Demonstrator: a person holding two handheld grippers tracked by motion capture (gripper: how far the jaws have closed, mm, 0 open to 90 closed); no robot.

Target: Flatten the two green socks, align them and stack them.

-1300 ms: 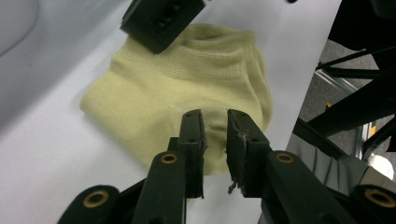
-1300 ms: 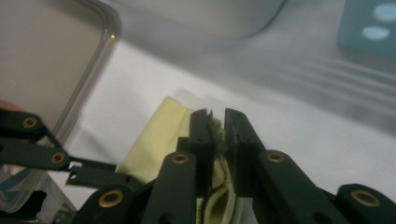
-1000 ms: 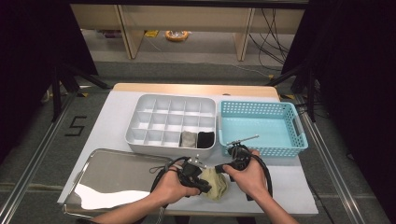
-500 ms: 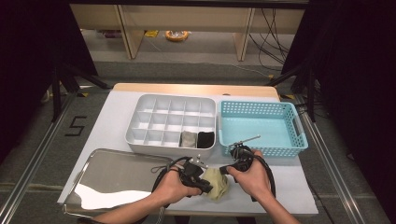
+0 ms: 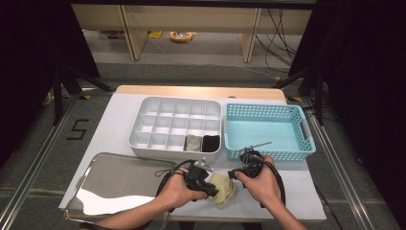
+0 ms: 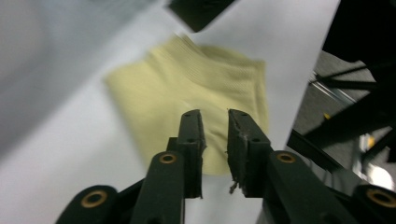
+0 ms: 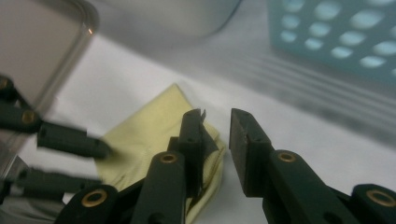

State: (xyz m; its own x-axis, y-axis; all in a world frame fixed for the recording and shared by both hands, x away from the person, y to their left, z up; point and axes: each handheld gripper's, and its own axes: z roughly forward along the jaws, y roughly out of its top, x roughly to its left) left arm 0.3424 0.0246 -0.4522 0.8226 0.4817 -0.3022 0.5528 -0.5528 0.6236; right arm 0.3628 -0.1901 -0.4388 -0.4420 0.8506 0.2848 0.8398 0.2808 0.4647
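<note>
Socks are the job here. One pale yellow sock (image 5: 222, 188) lies flat on the white desk (image 5: 297, 191), near the front edge, between the two hands. Left hand-held gripper (image 5: 209, 188) sits over the sock with a small gap between its jaws, holding nothing. Right hand-held gripper (image 5: 233, 174) is by the sock's edge; its jaws have just been opening, and nothing is between them. Behind are a white divided box (image 5: 143, 125), a blue basket (image 5: 306, 134) and a shiny tray (image 5: 86, 167).

Your left gripper (image 5: 209, 188) and right gripper (image 5: 238, 173) flank the yellow cloth (image 5: 224, 188) on the desk (image 5: 119, 124), before the blue basket (image 5: 306, 139).
</note>
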